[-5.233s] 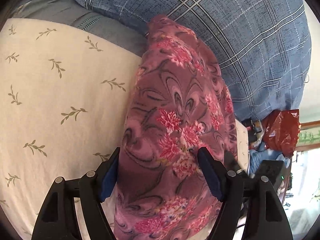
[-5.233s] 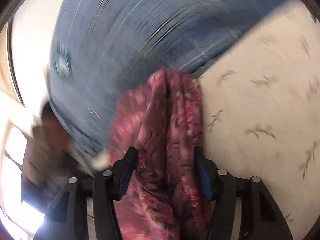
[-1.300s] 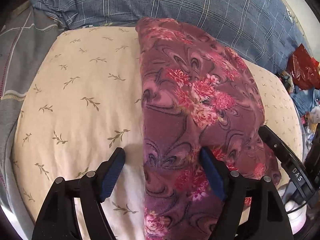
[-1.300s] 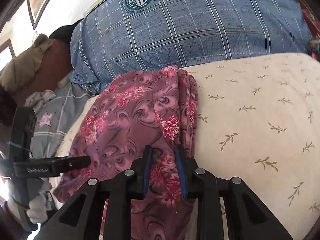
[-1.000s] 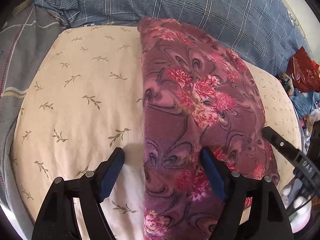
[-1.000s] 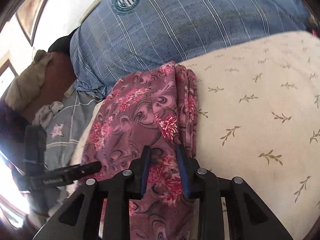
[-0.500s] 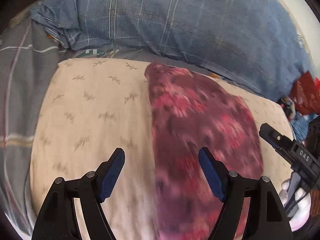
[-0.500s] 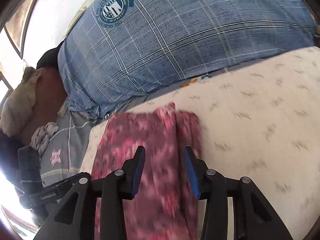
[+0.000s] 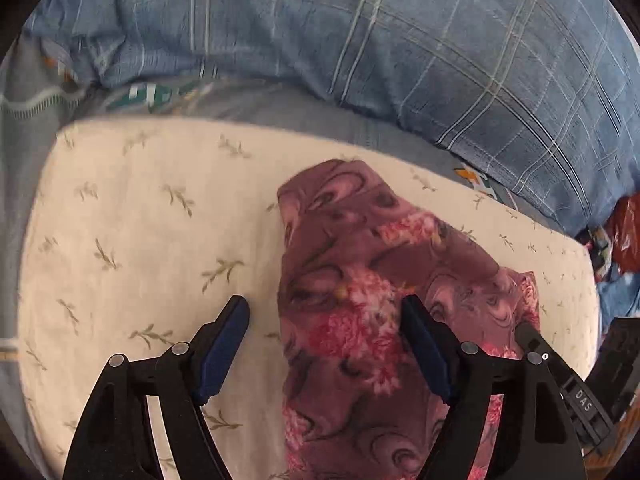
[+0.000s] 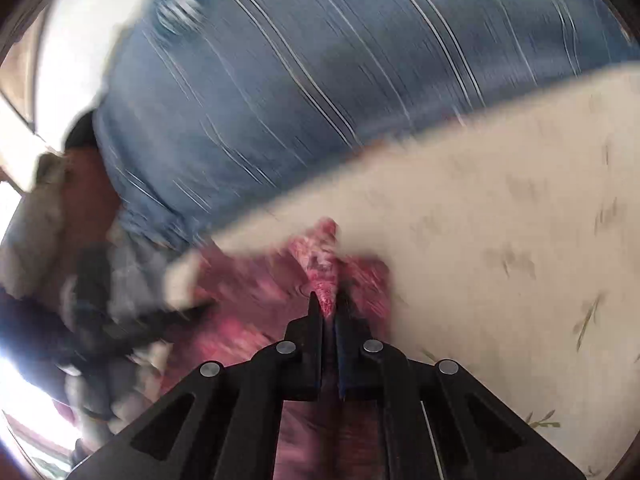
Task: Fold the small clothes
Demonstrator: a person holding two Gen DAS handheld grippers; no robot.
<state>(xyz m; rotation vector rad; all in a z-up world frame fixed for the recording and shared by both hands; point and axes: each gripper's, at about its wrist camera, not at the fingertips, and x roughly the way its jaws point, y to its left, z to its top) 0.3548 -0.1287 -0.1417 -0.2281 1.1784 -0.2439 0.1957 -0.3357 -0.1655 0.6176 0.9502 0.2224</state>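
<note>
A maroon floral garment (image 9: 360, 304) lies folded lengthwise on a cream leaf-print cushion (image 9: 132, 216). My left gripper (image 9: 326, 336) is open, its jaws wide apart over the garment's near left edge, with nothing held. In the blurred right wrist view, my right gripper (image 10: 329, 312) is shut on a pinched ridge of the garment (image 10: 324, 276). The right gripper also shows at the lower right of the left wrist view (image 9: 560, 372), at the garment's right edge.
A blue plaid pillow (image 9: 400, 40) lies behind the cushion and fills the top of the right wrist view (image 10: 320, 80). A grey patterned sheet (image 9: 24, 92) borders the cushion on the left. Red and blue clutter (image 9: 628, 236) lies beyond the right edge.
My right gripper went from shut to open and has shut again on a ridge of the garment. Both views have pulled back, and the garment sits nearer the grippers.
</note>
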